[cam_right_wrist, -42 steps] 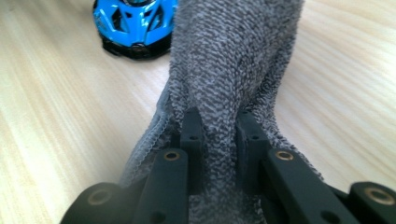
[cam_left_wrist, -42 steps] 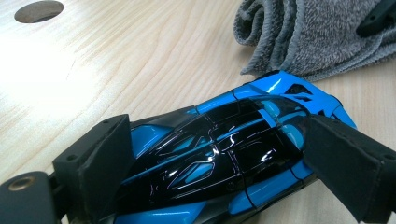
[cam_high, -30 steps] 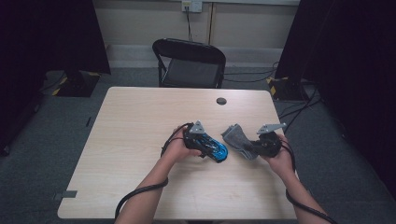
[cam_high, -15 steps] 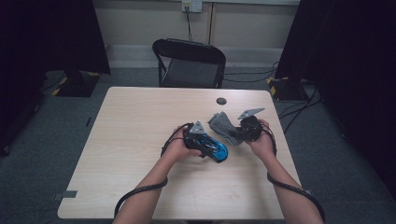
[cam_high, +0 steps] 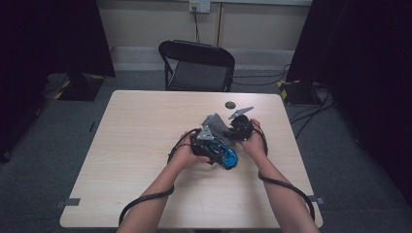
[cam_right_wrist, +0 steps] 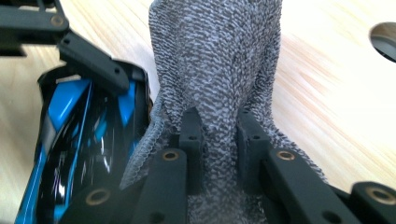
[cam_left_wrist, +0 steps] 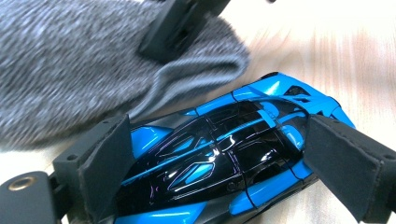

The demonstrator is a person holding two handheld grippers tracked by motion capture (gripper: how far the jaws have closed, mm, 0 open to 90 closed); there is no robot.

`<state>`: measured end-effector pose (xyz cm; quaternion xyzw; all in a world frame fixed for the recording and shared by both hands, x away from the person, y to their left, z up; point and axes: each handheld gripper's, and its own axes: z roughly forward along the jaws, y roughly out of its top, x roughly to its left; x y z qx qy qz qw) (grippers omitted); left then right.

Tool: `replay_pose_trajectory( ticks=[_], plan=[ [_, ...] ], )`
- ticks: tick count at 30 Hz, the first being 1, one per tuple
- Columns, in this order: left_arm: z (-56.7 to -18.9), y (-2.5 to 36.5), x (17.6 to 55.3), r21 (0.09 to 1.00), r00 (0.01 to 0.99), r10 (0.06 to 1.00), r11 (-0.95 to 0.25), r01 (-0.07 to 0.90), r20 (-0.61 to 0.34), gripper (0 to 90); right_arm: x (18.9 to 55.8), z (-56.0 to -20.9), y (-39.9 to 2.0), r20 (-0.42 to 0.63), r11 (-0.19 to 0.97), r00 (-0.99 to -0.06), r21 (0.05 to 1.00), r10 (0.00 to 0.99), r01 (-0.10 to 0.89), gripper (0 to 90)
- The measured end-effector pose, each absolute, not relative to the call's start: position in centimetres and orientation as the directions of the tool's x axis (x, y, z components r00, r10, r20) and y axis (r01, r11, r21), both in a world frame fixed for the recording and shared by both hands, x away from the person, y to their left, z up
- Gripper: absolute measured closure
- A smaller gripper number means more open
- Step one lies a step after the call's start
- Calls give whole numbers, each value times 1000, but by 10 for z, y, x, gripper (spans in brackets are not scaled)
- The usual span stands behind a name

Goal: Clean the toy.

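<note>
A glossy blue and black toy car [cam_left_wrist: 224, 158] sits between the pads of my left gripper [cam_left_wrist: 219, 140], which press on its two sides just above the table. From the high view the car [cam_high: 224, 154] lies near the table's middle, under my left hand. My right gripper [cam_right_wrist: 218, 126] is shut on a bunched grey knitted cloth [cam_right_wrist: 219, 60]. The cloth hangs against the car's side [cam_right_wrist: 79, 149]. The cloth [cam_high: 216, 124] touches the far end of the car, with my right gripper [cam_high: 228, 128] just right of it.
A small black disc [cam_high: 230, 104] lies on the wooden table [cam_high: 136, 126] just beyond the grippers, also at the edge of the right gripper view [cam_right_wrist: 385, 39]. A black folding chair [cam_high: 197, 65] stands behind the far edge. Cables trail off the near edge.
My right gripper has carried the grey cloth leftward and farther from me, from apart to the right of the car until it touches it. The left gripper has kept still with the car.
</note>
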<state>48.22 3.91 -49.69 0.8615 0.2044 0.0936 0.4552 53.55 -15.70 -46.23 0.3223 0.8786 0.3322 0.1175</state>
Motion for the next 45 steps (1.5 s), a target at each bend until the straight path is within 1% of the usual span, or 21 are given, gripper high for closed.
replay_pose_trajectory(
  ticks=[2, 5, 11, 24, 30, 37, 45],
  plan=[
    [-497, 39, 482, 821, 900, 435, -507, 263, -20, 83, 538, -465, -149, 9, 577, -770, 657, 638, 485, 759],
    [-497, 39, 482, 822, 900, 436, -505, 263, -20, 84, 540, -469, -139, -14, 613, -788, 636, 615, 468, 759],
    [-497, 40, 483, 821, 901, 433, -507, 261, -20, 84, 542, -477, -133, -24, 646, -808, 615, 589, 453, 766],
    [-497, 38, 480, 831, 902, 431, -491, 262, -29, 101, 536, -479, -151, 16, 636, -824, 627, 567, 450, 771],
    [-496, 38, 480, 823, 903, 429, -505, 259, -22, 105, 531, -477, -161, 9, 660, -838, 612, 545, 436, 771],
    [-496, 37, 480, 822, 904, 427, -508, 260, -22, 106, 524, -477, -175, 27, 649, -836, 616, 548, 446, 770],
    [-495, 37, 481, 814, 905, 426, -517, 264, -23, 107, 511, -476, -192, 23, 648, -829, 612, 558, 453, 769]
  ],
)
